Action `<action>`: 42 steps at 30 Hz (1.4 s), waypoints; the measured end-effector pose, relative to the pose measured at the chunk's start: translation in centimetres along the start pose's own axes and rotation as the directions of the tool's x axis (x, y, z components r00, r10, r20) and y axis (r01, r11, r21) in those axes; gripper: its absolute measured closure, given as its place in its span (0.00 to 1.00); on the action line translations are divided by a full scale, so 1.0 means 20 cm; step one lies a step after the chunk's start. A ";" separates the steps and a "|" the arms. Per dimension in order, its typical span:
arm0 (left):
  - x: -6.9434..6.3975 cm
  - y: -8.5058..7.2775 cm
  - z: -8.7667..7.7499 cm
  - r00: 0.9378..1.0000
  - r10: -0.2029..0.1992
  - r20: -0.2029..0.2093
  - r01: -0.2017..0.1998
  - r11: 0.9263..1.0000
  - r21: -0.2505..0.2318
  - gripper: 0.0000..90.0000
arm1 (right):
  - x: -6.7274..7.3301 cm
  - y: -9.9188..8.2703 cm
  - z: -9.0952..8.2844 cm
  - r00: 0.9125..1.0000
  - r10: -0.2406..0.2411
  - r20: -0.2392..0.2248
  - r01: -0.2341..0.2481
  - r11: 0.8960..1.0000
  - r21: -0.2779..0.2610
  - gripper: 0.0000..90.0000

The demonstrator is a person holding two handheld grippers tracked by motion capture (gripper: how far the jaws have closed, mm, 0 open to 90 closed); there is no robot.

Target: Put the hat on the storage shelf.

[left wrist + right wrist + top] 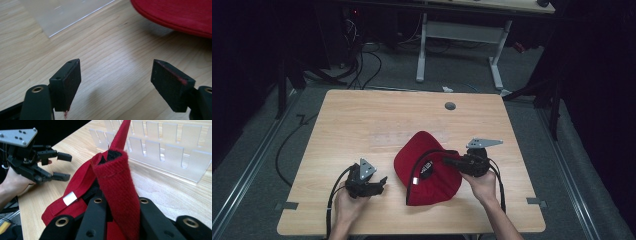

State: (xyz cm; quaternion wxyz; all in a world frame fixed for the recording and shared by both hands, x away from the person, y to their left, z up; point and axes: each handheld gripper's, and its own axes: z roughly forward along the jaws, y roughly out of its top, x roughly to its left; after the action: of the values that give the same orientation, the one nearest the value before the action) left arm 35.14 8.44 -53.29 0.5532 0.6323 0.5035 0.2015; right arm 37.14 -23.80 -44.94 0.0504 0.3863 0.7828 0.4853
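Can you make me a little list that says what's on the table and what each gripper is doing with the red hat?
Table: light wooden table
Hat: red fabric cap, lying near the middle of the table, right of the left gripper
Right gripper: shut on a fold of the cap's red strap
Left gripper: open, nothing between its jaws, apart from the cap
Other thing: clear plastic slotted rack on the table behind the cap
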 end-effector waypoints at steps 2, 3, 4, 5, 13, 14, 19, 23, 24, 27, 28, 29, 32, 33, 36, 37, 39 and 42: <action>-0.04 0.00 0.01 1.000 0.008 0.018 -0.008 1.000 -0.003 0.27 | 0.00 0.02 -0.01 1.000 0.004 -0.004 -0.004 1.000 -0.007 0.95; -0.05 0.00 0.01 1.000 0.011 0.023 -0.011 1.000 -0.004 0.27 | 0.00 0.02 -0.01 1.000 0.007 -0.005 -0.007 1.000 -0.010 0.95; -0.06 0.00 0.01 1.000 0.014 0.027 -0.014 1.000 -0.005 0.27 | 0.00 0.03 -0.02 1.000 0.007 -0.008 -0.007 1.000 -0.014 0.95; -0.07 0.00 0.02 0.999 0.017 0.034 -0.017 1.000 -0.005 0.27 | 0.00 0.04 -0.02 1.000 0.011 -0.009 -0.011 1.000 -0.015 0.95; -0.12 0.01 0.03 0.998 0.025 0.064 -0.025 1.000 -0.012 0.26 | 0.01 0.09 -0.02 1.000 0.020 -0.015 -0.020 0.999 -0.028 0.95; -0.13 0.02 0.03 0.998 0.027 0.065 -0.027 1.000 -0.009 0.26 | 0.01 0.09 -0.02 1.000 0.020 -0.015 -0.020 0.999 -0.028 0.95; -0.16 0.02 0.05 0.996 0.026 0.082 -0.025 1.000 -0.015 0.27 | 0.02 0.12 -0.01 1.000 0.023 -0.017 -0.023 0.999 -0.034 0.95; -0.19 0.02 0.06 0.995 0.022 0.099 -0.021 1.000 -0.017 0.27 | 0.03 0.14 0.00 0.999 0.028 -0.021 -0.029 0.999 -0.037 0.95; -0.20 0.02 0.06 0.994 0.018 0.104 -0.016 1.000 -0.020 0.27 | 0.04 0.15 0.00 0.999 0.028 -0.023 -0.029 0.999 -0.040 0.95; -0.21 0.02 0.06 0.994 0.015 0.112 -0.012 1.000 -0.026 0.27 | 0.04 0.15 0.01 0.999 0.034 -0.022 -0.035 0.999 -0.036 0.95; -0.21 0.02 0.06 0.993 0.013 0.115 -0.009 0.999 -0.032 0.27 | 0.04 0.15 0.01 0.999 0.034 -0.023 -0.034 0.999 -0.036 0.95; -0.22 0.03 0.06 0.993 0.013 0.120 -0.009 0.999 -0.036 0.27 | 0.04 0.15 0.01 0.999 0.036 -0.021 -0.037 0.999 -0.032 0.95; -0.23 0.04 0.05 0.994 0.024 0.105 -0.019 0.998 -0.052 0.24 | 0.03 0.15 0.02 0.999 0.049 -0.008 -0.049 0.998 -0.026 0.95; -0.23 0.04 0.05 0.994 0.024 0.105 -0.019 0.998 -0.052 0.24 | 0.03 0.15 0.02 0.999 0.049 -0.008 -0.049 0.998 -0.026 0.95; -0.24 0.05 0.04 0.994 0.045 0.100 -0.039 0.997 -0.062 0.24 | 0.02 0.14 0.02 0.999 0.051 0.007 -0.051 0.999 -0.019 0.95; -0.25 0.05 0.04 0.994 0.046 0.100 -0.039 0.997 -0.070 0.23 | 0.02 0.14 0.02 0.999 0.051 0.012 -0.051 0.999 -0.016 0.95; -0.26 0.05 0.03 0.993 0.061 0.099 -0.053 0.995 -0.081 0.23 | 0.02 0.14 0.02 0.998 0.055 0.029 -0.055 0.998 0.001 0.95; -0.26 0.05 0.03 0.992 0.083 0.098 -0.074 0.994 -0.086 0.22 | 0.02 0.14 0.02 0.998 0.051 0.036 -0.052 0.999 0.010 0.95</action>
State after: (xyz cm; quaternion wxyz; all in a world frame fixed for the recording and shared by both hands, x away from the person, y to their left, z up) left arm 33.90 3.77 -50.91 0.5951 0.6378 0.4408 0.2113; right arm 38.60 -22.69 -42.85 0.0496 0.4150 0.7743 0.4752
